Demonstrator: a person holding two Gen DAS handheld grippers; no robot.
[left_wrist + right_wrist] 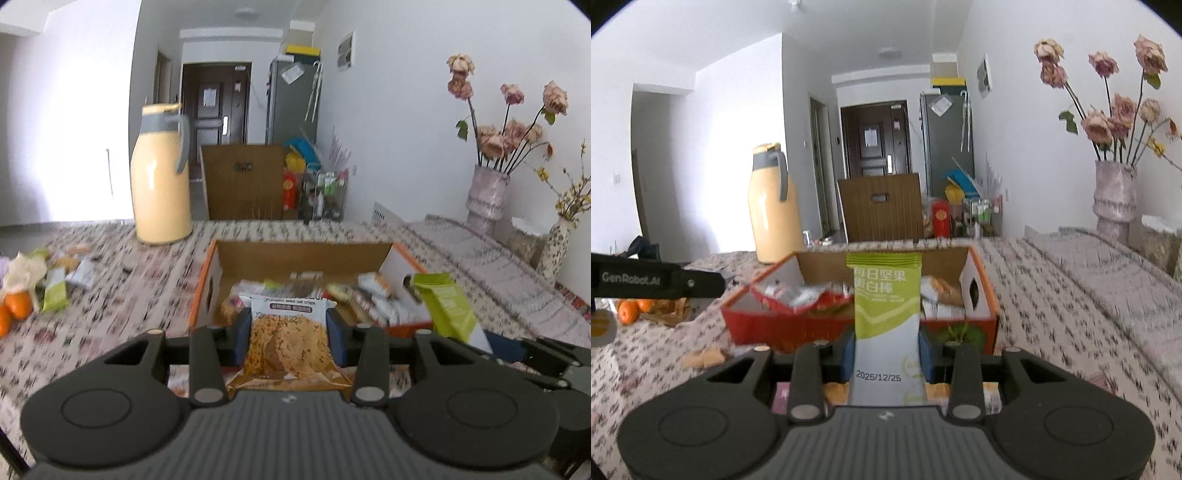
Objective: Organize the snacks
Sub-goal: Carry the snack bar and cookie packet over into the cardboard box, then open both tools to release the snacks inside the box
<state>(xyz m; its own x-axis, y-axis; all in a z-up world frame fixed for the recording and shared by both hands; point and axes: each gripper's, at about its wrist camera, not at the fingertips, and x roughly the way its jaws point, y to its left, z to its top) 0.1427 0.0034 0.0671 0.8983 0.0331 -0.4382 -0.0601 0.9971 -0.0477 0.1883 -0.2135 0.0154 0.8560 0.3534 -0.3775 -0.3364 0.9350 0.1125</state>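
My left gripper (pixel 288 325) is shut on a cookie packet (pixel 286 343) with a white top and a brown oat crisp printed on it, held just in front of the orange cardboard box (pixel 201 295). The box holds several wrapped snacks (pixel 354 295). My right gripper (pixel 886 343) is shut on a green and white nut bar (pixel 886 314), upright before the same orange box (pixel 753 325). In the left wrist view that green bar (pixel 447 306) shows at the right, beside the box. The left gripper's body (pixel 653 282) shows at the left edge of the right wrist view.
A cream thermos jug (pixel 160 177) stands behind the box on the patterned tablecloth (pixel 110 302). Loose snack packets (pixel 59 284) and oranges (pixel 16 306) lie at the left. More small packets (pixel 703 356) lie near the box front. A vase of dried roses (pixel 1113 192) stands at the right.
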